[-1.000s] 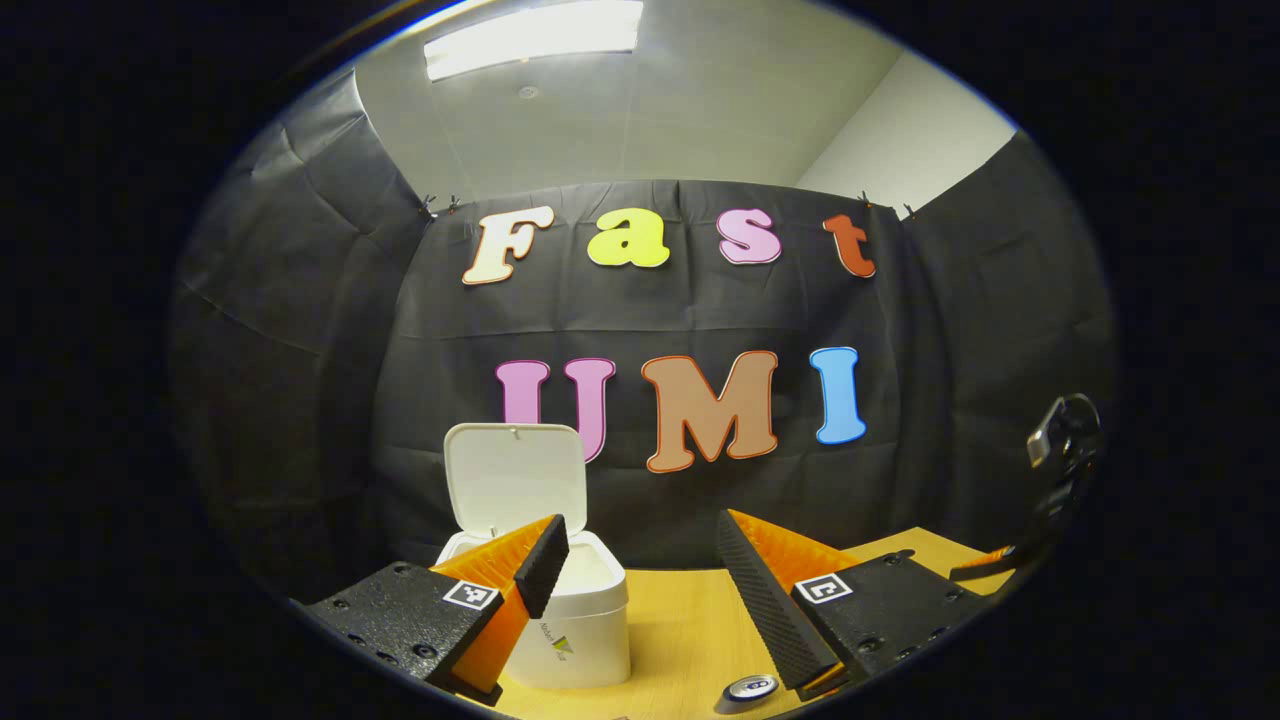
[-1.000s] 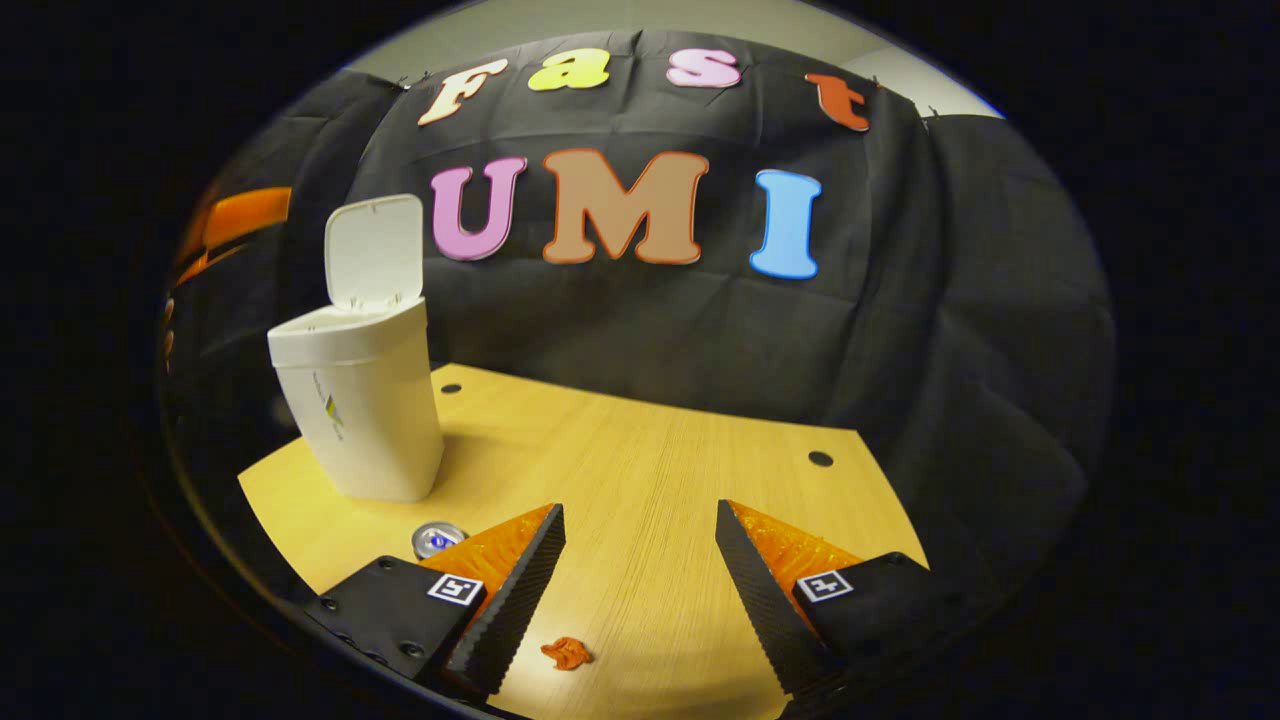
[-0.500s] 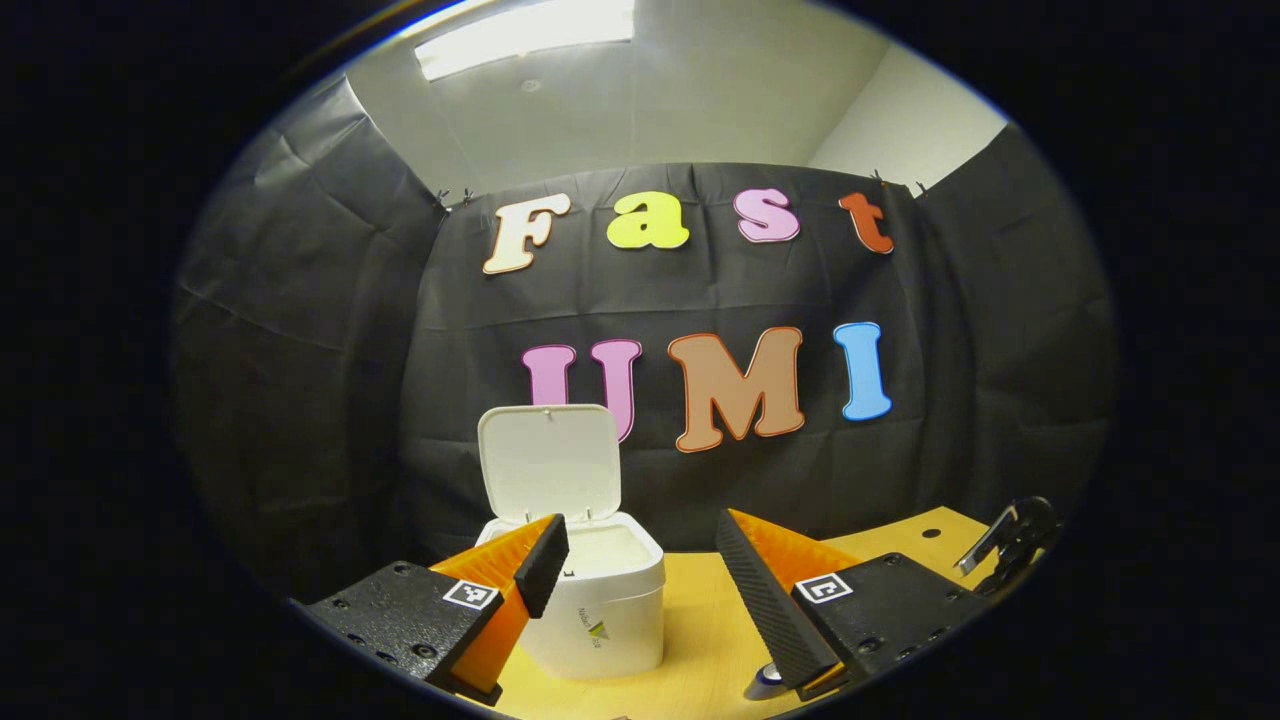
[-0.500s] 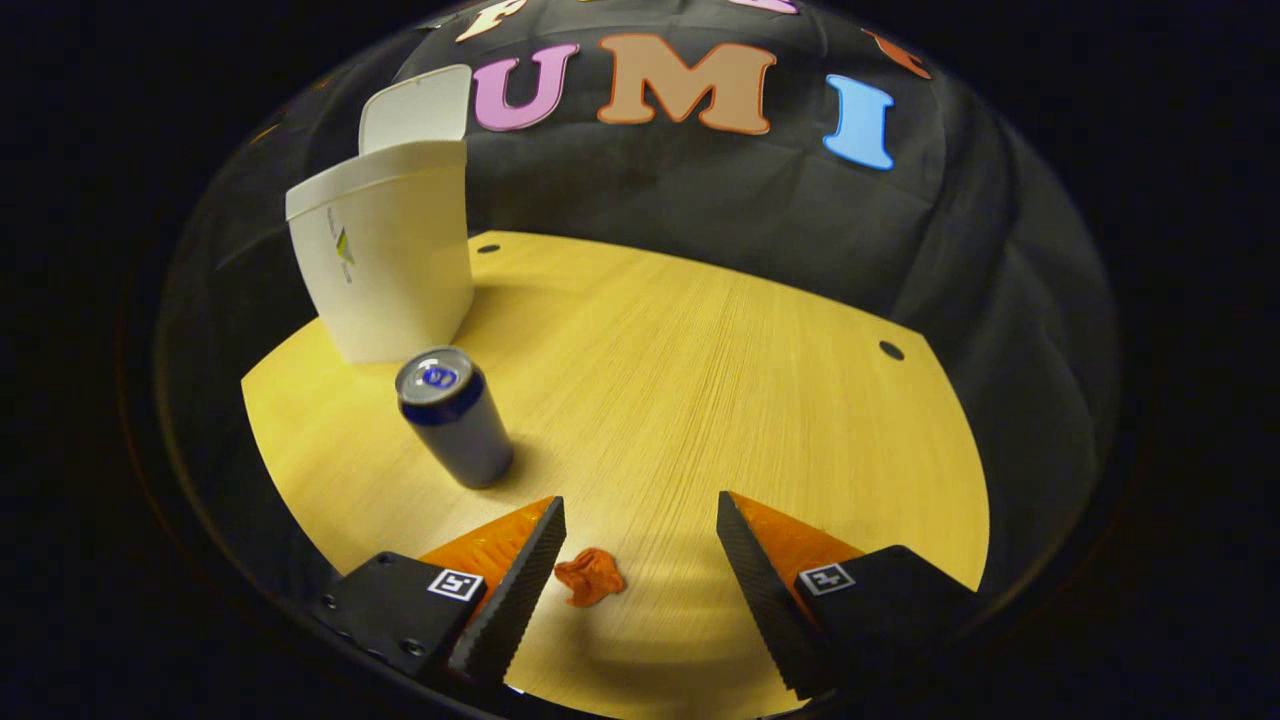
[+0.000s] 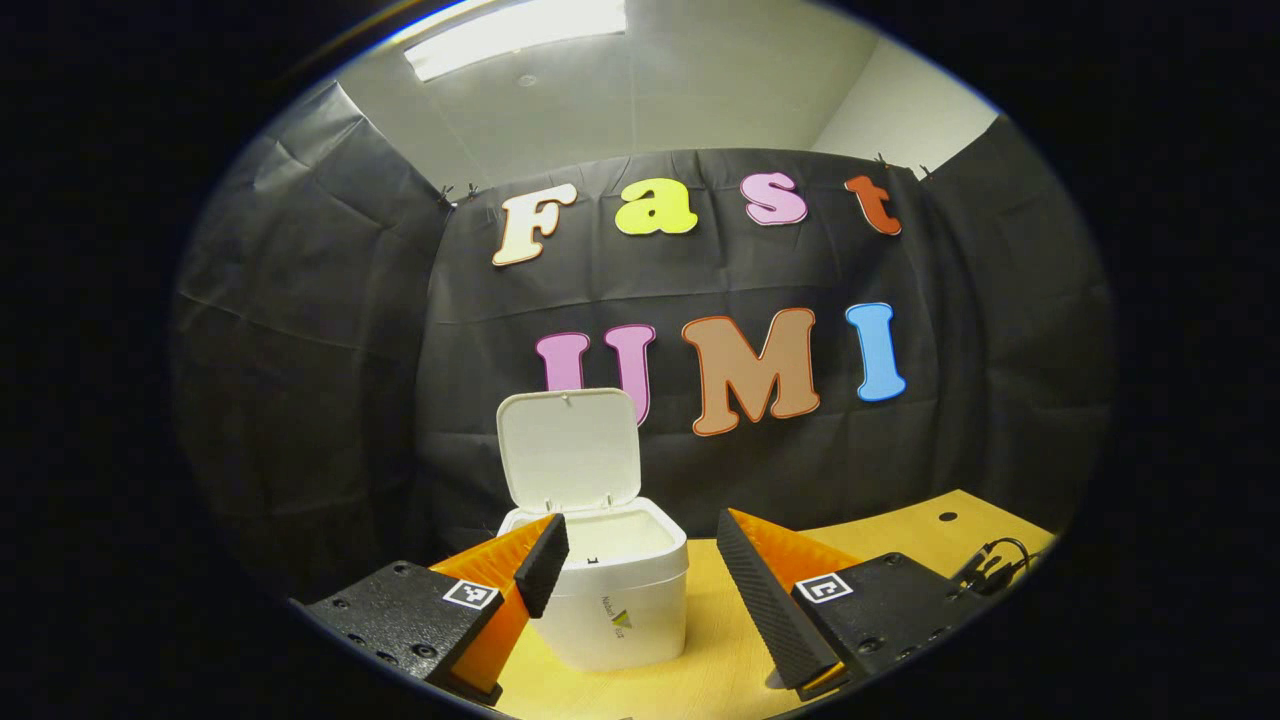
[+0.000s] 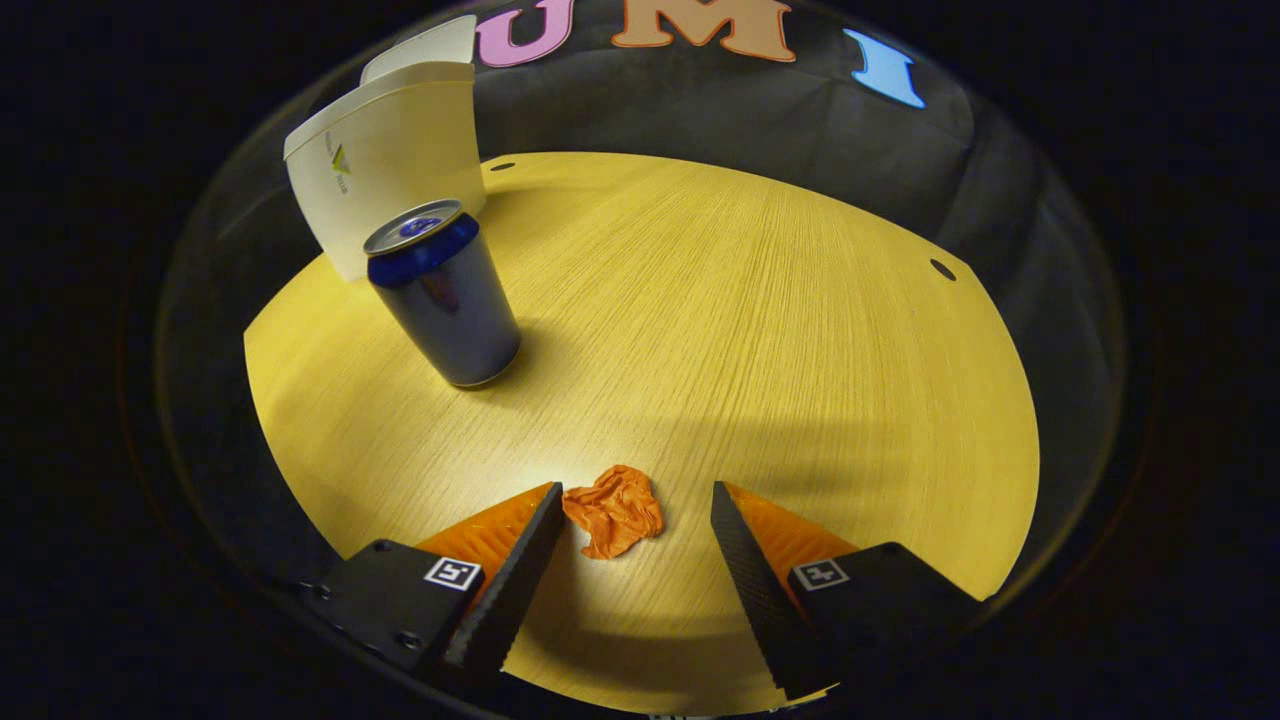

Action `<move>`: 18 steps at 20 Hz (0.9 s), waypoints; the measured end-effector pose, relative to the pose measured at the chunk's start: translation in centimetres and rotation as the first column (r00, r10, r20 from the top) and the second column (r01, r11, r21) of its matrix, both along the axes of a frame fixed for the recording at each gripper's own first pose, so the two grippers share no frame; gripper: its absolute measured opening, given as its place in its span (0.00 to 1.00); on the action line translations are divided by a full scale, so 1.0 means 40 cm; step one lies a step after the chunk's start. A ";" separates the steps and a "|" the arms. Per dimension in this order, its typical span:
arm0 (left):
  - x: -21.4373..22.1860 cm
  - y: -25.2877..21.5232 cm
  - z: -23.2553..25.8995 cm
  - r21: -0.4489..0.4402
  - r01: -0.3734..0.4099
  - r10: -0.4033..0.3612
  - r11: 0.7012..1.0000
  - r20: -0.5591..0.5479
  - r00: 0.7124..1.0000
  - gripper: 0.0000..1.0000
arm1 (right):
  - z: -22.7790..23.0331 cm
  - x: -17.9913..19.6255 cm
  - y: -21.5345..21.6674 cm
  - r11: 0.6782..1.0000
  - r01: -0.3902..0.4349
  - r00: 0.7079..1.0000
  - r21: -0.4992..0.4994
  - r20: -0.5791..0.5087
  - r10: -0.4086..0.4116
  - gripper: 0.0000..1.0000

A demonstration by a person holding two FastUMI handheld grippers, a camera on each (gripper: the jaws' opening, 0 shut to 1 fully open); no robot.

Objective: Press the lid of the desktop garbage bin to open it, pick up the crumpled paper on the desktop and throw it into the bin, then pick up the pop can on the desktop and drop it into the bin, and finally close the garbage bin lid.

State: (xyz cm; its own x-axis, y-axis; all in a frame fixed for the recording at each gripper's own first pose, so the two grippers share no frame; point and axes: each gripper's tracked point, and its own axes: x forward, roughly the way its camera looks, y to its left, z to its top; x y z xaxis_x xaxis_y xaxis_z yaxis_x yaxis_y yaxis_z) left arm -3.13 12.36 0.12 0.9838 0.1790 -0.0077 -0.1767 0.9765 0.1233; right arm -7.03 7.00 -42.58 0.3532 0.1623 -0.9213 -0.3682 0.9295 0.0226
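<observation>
We held the right gripper (image 6: 632,510) spread over the crumpled orange paper (image 6: 614,509), which lay between its fingertips, nearer the left one. We judged it best to centre first, then pinch. The left gripper (image 5: 640,545) hung spread before the open bin (image 5: 618,590).
</observation>
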 end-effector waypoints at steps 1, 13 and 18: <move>0.000 0.000 -0.001 0.000 -0.002 0.002 1.000 -0.004 1.000 0.92 | 0.001 0.002 -0.001 1.000 0.002 1.000 0.002 0.000 -0.002 0.95; 0.006 -0.003 -0.013 -0.006 0.009 -0.010 1.000 -0.016 1.000 0.92 | 0.017 0.000 0.020 0.998 0.007 0.998 0.054 0.055 -0.010 0.29; -0.001 0.016 -0.014 -0.017 -0.003 0.003 1.000 -0.019 1.000 0.92 | 0.205 0.117 0.061 0.992 -0.022 0.969 0.126 0.248 -0.010 0.28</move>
State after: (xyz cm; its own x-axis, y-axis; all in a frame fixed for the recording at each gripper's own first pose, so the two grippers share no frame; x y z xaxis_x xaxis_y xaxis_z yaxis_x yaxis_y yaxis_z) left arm -3.17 13.01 -0.43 0.9829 0.1817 -0.0292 -0.1775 0.9779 0.1103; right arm -2.34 9.45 -34.38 0.5665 0.2750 -0.7768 -0.3826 0.9227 0.0476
